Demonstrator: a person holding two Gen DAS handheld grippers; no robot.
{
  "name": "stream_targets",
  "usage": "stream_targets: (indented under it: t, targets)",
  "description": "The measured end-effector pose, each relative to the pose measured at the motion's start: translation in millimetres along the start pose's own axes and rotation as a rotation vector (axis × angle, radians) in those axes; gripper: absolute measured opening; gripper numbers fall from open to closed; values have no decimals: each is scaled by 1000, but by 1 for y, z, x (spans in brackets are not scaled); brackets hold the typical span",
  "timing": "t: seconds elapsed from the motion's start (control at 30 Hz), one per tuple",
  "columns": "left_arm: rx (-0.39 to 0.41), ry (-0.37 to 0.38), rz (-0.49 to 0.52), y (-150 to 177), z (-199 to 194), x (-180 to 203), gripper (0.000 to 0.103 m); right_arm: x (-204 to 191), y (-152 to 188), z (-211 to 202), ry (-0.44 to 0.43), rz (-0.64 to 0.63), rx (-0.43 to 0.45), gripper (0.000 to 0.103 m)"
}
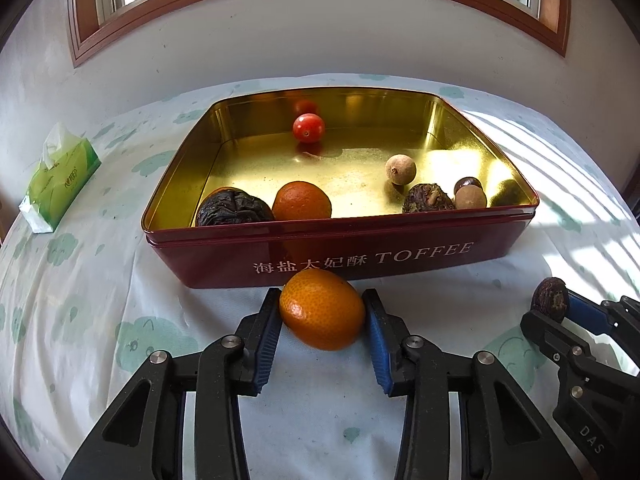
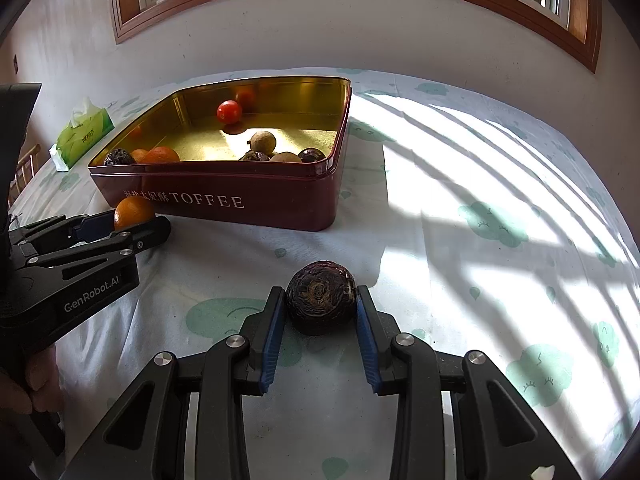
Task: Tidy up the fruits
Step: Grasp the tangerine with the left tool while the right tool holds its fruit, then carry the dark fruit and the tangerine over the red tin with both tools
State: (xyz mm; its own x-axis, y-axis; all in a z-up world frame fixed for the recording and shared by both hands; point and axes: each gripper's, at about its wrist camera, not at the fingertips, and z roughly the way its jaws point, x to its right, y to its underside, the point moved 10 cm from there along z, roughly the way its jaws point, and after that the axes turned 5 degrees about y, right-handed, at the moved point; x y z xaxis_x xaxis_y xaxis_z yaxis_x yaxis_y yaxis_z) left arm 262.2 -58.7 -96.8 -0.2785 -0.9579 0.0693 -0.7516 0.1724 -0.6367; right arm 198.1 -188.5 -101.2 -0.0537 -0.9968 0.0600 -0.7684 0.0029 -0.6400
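A left gripper clamps a small orange citrus fruit between its blue pads, just in front of a red tin lettered TOFFEE on a patterned tablecloth. Inside the gold-lined tin lie a cherry tomato at the far side, another orange, a wrinkled dark fruit and several brown ones. At right, the right gripper grips a dark round fruit. A green tissue pack sits far left.

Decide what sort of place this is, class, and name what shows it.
Probably a room in a home: a table under a patterned cloth, a wood-framed window above it, a tissue pack and a reused toffee tin holding fruit.
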Motion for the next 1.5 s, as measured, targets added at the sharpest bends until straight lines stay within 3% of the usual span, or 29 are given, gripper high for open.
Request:
stream_targets:
  t: [1.0,1.5]
  targets:
    - [2,-1,9,34,-30,2,41,1,-1,2,10,-8,-1,32]
    - [1,2,-18,36,-32,-2,41,1,-2,2,12,-9,-2,31]
